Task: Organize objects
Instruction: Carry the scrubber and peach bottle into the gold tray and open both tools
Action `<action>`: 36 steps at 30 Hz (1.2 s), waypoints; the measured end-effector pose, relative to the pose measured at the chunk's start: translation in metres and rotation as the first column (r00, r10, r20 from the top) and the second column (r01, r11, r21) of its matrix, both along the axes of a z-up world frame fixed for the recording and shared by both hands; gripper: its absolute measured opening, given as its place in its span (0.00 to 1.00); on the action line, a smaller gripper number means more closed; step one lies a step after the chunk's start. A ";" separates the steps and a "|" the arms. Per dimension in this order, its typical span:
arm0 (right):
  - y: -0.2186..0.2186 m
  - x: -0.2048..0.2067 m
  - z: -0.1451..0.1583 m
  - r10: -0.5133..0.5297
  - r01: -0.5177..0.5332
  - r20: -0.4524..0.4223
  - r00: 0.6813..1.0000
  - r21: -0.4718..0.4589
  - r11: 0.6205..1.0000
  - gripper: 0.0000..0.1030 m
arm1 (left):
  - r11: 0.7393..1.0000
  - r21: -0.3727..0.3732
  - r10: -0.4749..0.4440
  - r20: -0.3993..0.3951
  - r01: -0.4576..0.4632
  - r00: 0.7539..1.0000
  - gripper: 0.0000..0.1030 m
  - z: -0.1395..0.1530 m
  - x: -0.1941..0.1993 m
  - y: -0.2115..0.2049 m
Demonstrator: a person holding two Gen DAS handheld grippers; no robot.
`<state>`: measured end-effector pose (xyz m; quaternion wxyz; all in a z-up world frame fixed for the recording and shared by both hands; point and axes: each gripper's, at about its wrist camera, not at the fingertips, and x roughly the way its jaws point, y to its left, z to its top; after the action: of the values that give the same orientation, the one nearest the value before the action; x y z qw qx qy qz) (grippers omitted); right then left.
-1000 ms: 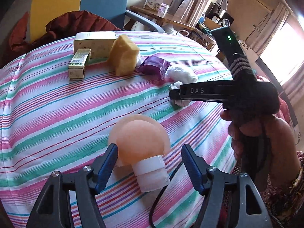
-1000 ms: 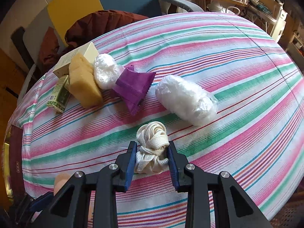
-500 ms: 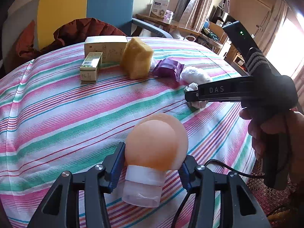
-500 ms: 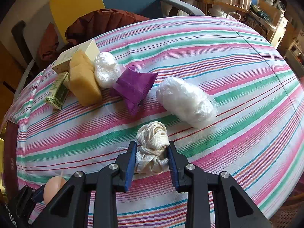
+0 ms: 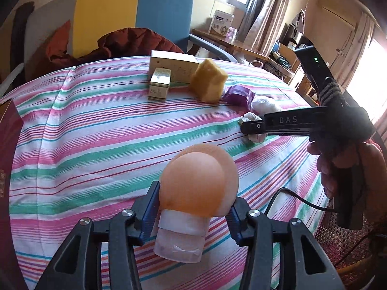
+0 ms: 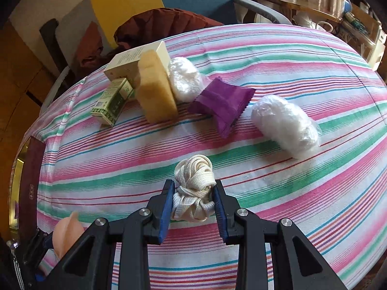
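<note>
1. The left gripper [image 5: 193, 213] is clamped on a peach dome-shaped object [image 5: 199, 178]. Its jaws have just been closing, and now the blue pads press both sides of the dome. Its translucent white base [image 5: 179, 244] hangs below the pads; what it is, I cannot tell.
2. The right gripper [image 6: 193, 207] is clamped on a bundle of white woven tape [image 6: 194, 188] above the striped tablecloth [image 6: 121, 149].
3. In the left view this bundle is mostly hidden behind the right gripper, at 2 o'clock from the dome.
4. In the right view the dome shows only as a cut-off sliver at 8 o'clock.
5. Only the right view shows fully the two clear-wrapped white bundles [image 6: 286, 125] and the purple packet [image 6: 223, 101], at 12 to 2 o'clock.
6. The yellow sponge [image 6: 156, 89] and the two cartons [image 6: 113, 101] lie at 11 o'clock.
</note>
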<state>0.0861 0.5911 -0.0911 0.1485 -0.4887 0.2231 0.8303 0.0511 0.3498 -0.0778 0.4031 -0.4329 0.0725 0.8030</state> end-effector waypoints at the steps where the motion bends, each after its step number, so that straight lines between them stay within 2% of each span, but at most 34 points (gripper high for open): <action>1: -0.003 -0.001 0.000 0.010 -0.010 -0.005 1.000 -0.005 1.000 0.31 | 1.000 0.007 0.011 0.001 -0.011 1.000 0.48 0.001 -0.001 -0.006; 4: -0.012 -0.003 -0.001 0.044 -0.045 -0.014 0.999 -0.006 0.999 0.31 | 0.999 0.028 0.039 -0.001 -0.039 0.999 0.48 0.006 -0.004 -0.023; 10: -0.025 -0.010 -0.004 0.091 -0.090 -0.008 0.996 0.063 0.994 0.31 | 0.994 0.080 0.082 -0.013 -0.081 0.997 0.48 0.019 -0.008 -0.053; 16: -0.032 -0.012 -0.004 0.120 -0.117 -0.034 0.992 0.070 0.991 0.31 | 0.981 0.127 0.154 -0.032 -0.149 0.988 0.48 0.036 -0.015 -0.092; 25: -0.071 -0.012 0.013 0.248 -0.228 -0.124 0.961 0.152 0.962 0.31 | 0.932 0.190 0.313 0.001 -0.308 0.950 0.48 0.050 -0.037 -0.161; 29: -0.086 -0.011 0.015 0.269 -0.248 -0.153 0.951 0.141 0.958 0.31 | 0.910 0.198 0.368 0.021 -0.365 0.929 0.48 0.048 -0.047 -0.185; 36: -0.117 -0.007 0.021 0.263 -0.254 -0.201 0.944 0.070 0.965 0.31 | 0.878 0.199 0.432 0.066 -0.436 0.900 0.48 0.043 -0.072 -0.218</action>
<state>0.0788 0.4736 -0.0698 0.0245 -0.4208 0.1533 0.8937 -0.0208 0.1321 -0.0349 0.2568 -0.4013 -0.1148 0.8717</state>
